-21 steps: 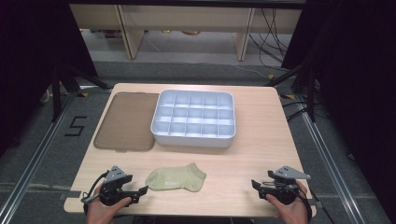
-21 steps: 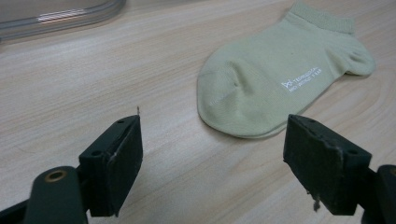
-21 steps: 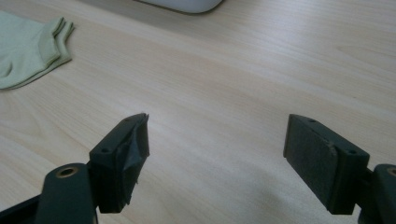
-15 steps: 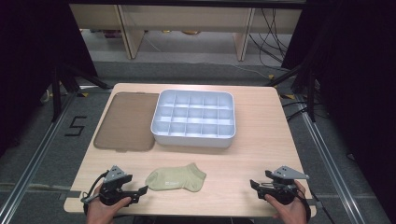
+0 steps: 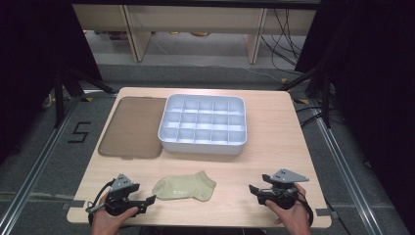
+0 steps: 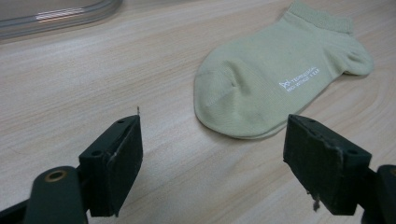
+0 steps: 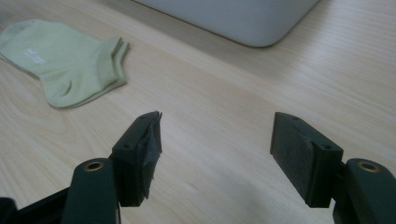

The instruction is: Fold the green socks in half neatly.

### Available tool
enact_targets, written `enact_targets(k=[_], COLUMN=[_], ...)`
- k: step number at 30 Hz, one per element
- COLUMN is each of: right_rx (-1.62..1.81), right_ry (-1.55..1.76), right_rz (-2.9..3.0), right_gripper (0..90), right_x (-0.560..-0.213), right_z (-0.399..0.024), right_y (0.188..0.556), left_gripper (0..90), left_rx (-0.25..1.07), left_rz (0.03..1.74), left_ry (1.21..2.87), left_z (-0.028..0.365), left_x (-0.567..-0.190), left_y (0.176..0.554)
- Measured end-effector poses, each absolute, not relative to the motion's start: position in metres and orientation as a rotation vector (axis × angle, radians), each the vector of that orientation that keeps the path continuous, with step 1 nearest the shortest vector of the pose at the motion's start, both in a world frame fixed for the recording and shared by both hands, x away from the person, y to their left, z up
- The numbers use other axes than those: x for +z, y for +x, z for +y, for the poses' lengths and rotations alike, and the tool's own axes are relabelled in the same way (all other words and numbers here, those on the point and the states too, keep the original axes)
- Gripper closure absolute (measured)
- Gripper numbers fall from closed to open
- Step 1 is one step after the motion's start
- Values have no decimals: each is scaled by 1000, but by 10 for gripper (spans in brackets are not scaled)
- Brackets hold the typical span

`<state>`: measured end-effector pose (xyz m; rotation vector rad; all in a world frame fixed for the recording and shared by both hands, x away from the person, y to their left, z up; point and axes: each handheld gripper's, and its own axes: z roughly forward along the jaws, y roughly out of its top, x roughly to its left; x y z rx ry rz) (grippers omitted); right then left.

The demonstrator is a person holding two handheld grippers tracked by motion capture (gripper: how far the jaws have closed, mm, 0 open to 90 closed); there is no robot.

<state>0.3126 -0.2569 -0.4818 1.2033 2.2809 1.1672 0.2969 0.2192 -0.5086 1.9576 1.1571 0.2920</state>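
Green sock point(image 5: 184, 186) flat on table, toe cropped in right gripper view, both grippers' jaws released

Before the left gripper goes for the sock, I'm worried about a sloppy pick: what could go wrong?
1. The sock lies flat on the table, so the open left gripper may scrape wood or pinch just one layer.
2. Gripped at the toe, nearest the left gripper, the sock may dangle and drag.
3. The right gripper sits apart, open, too far to help.
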Motion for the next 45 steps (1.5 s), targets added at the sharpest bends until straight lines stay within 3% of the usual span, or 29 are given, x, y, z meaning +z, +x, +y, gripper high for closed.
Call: enact_targets(k=[28, 45], right_rx=[1176, 1071], right_ry=[982, 933], right_rz=[2504, 2588], right_gripper=[448, 535], right_x=[-489, -507], right_z=[-152, -124], right_y=[353, 363], left_gripper=[195, 197], left_rx=[281, 283], left_rz=[1173, 1159], left_ry=[1932, 1979], left_z=[220, 225], left_x=[-507, -505], left_y=[297, 297])
